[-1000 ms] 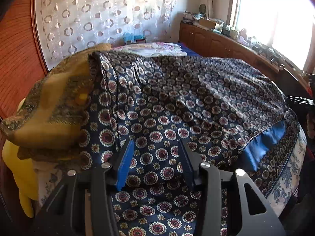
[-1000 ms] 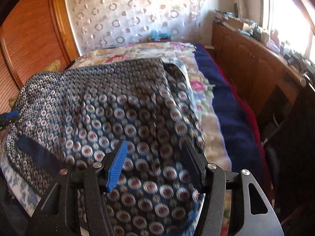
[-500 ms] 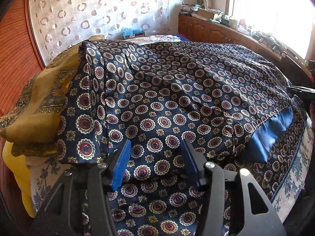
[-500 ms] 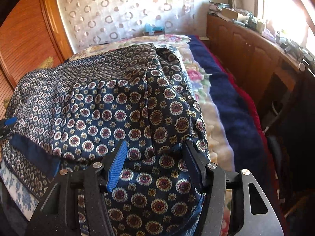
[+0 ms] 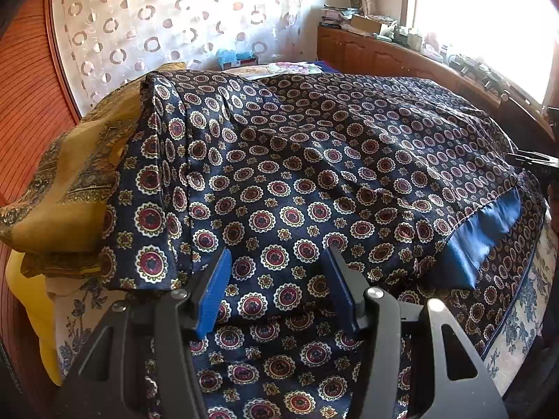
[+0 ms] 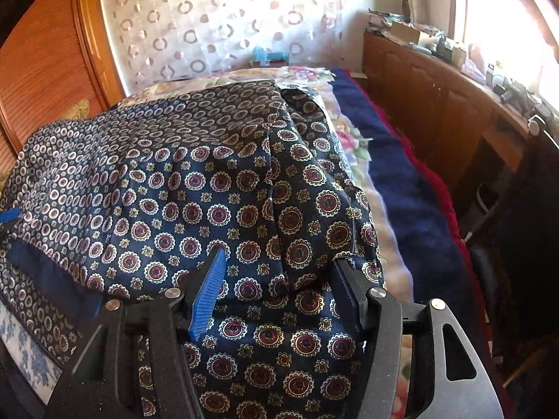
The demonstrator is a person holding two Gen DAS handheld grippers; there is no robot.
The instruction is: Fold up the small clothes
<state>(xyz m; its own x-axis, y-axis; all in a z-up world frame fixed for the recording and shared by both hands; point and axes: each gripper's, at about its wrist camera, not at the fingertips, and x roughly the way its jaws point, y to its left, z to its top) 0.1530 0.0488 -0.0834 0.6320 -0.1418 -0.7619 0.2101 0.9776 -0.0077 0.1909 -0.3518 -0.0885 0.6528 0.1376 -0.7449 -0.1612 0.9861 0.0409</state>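
Note:
A navy garment with red and cream medallions (image 5: 314, 174) lies spread over the bed, its far part folded toward me onto the near part. A plain blue lining band (image 5: 485, 237) shows at its right edge. My left gripper (image 5: 276, 276) is open, fingers wide apart just above the garment's near left part, holding nothing. The garment also fills the right wrist view (image 6: 216, 202). My right gripper (image 6: 279, 272) is open over its near right corner, and cloth bulges between the fingers without being pinched.
A mustard patterned cloth (image 5: 70, 181) lies on pillows at the left. A floral bedsheet (image 6: 349, 132) and a dark blue blanket (image 6: 408, 188) lie at the right. A wooden cabinet (image 6: 454, 104) runs under the window. A wooden headboard (image 5: 28, 104) stands at left.
Both grippers have moved forward and lower over the garment, so the cloth looks larger and closer. Both stayed open. The garment's fold has not visibly changed.

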